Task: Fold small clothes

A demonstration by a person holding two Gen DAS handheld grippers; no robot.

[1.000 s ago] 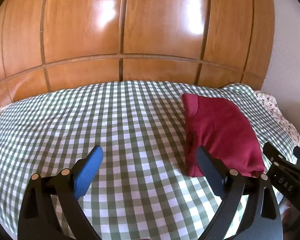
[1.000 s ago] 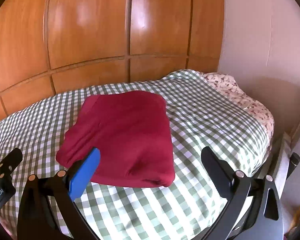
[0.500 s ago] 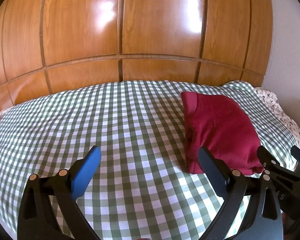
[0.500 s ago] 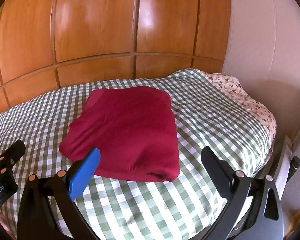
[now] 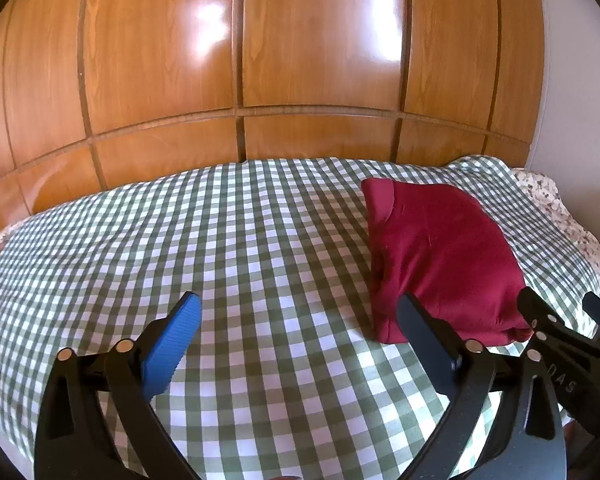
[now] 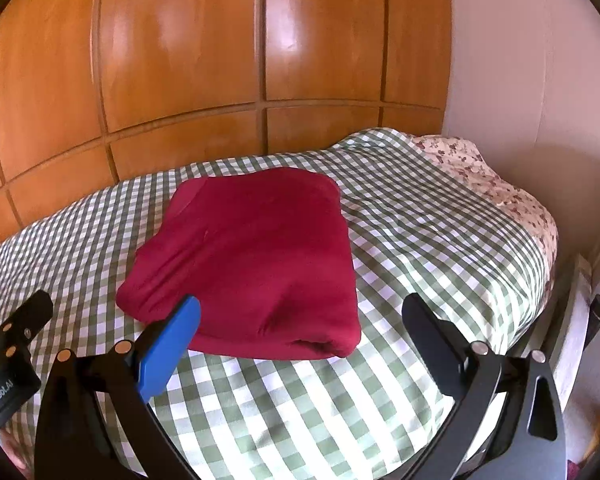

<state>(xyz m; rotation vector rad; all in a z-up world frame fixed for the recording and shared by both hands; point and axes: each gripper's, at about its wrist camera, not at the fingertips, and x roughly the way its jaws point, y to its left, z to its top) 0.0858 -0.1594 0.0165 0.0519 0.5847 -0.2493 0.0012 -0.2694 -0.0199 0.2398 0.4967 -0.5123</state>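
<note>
Two grippers low in frame, left gripper (image 5: 298, 326) fingers spread wide, empty, right gripper (image 6: 300, 326) likewise wide, touching nothing, folded red garment (image 6: 256, 260) centre frame on checked bedcover (image 6: 420, 248).

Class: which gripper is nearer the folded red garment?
Right. The right gripper hovers at the red garment's near edge; the left gripper is off to its left.
</note>
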